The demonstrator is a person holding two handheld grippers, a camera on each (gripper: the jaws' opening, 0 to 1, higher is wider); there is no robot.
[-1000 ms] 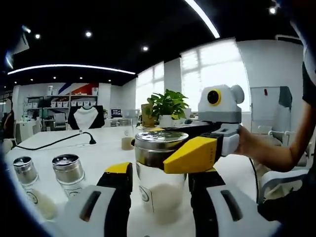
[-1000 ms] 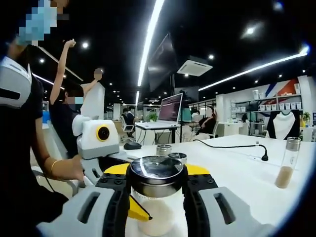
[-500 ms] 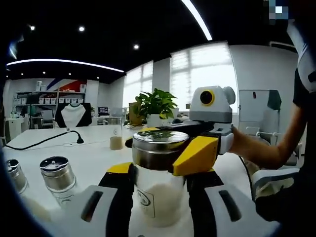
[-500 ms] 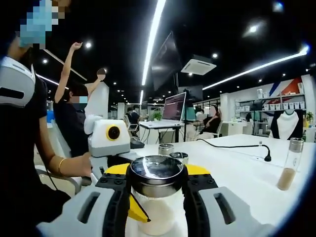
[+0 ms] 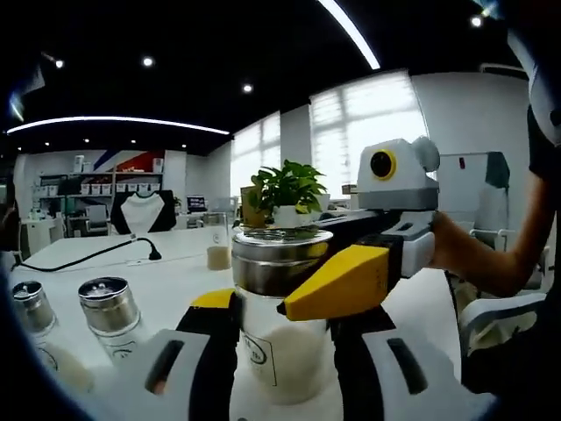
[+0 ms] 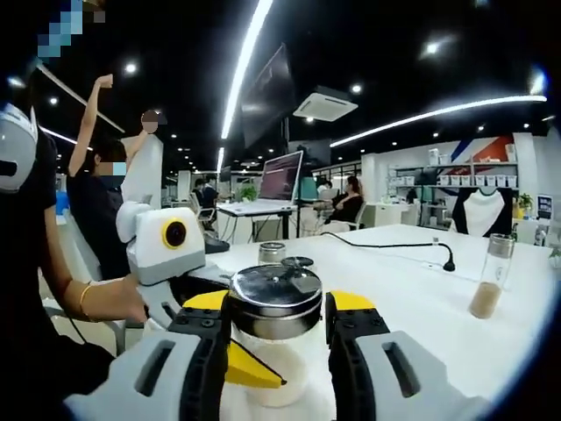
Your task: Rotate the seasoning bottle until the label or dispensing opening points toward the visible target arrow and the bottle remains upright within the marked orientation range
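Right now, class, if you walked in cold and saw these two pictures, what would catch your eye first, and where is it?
First, the seasoning bottle with its shiny metal cap, upright on the white table, with the left gripper at its glass body and the right gripper at its cap. Next, two smaller shakers stand to one side in the left gripper view, and a green potted plant sits behind the bottle near the bright windows.
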